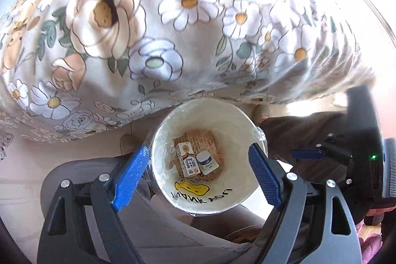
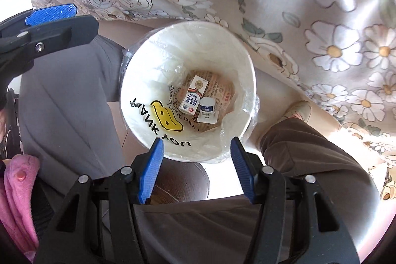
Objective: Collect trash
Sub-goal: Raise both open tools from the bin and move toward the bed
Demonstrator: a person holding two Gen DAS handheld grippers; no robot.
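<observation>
A white trash bin (image 1: 230, 113) with a clear liner and a yellow smiley stands on the floor below both grippers; it also shows in the right wrist view (image 2: 138, 71). Inside lie a white milk carton (image 1: 187, 159), a small white yogurt cup (image 1: 206, 162) and a brown printed wrapper (image 1: 203, 137). The same carton (image 2: 193, 97), cup (image 2: 207, 109) and wrapper (image 2: 222, 90) show in the right wrist view. My left gripper (image 1: 199, 175) is open and empty above the bin. My right gripper (image 2: 196, 168) is open and empty above the bin's near rim.
A table with a floral cloth (image 1: 173, 29) overhangs just beyond the bin, and also shows in the right wrist view (image 2: 309, 4). The person's legs in grey (image 2: 69, 103) and brown (image 2: 309, 147) trousers flank the bin. The right gripper (image 1: 321, 155) shows at the left view's right side.
</observation>
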